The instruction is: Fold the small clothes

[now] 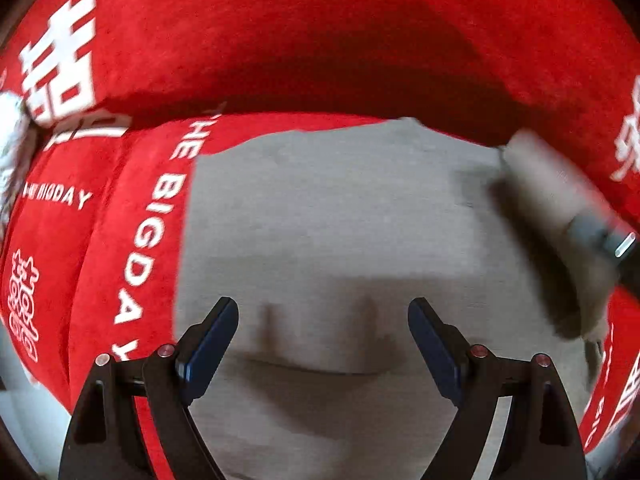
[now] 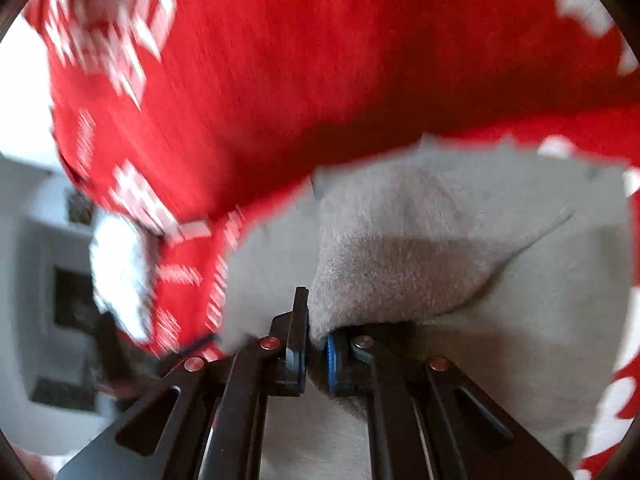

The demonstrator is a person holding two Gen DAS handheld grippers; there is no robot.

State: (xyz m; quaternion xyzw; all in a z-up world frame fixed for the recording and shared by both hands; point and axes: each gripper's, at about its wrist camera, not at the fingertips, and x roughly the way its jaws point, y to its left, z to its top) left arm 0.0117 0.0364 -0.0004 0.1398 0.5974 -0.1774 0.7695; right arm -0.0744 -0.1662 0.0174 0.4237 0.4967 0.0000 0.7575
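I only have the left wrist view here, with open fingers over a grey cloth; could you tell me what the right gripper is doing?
Observer: The right gripper is shut on a corner of the grey cloth.
Operator: Is that corner flat or lifted?
Observer: Lifted; the fabric rises from the jaws in a fold above the rest of the cloth.
Operator: Anything beside it that I should know of?
Observer: To its left, a white fluffy item lies against the red printed fabric, at that fabric's edge.
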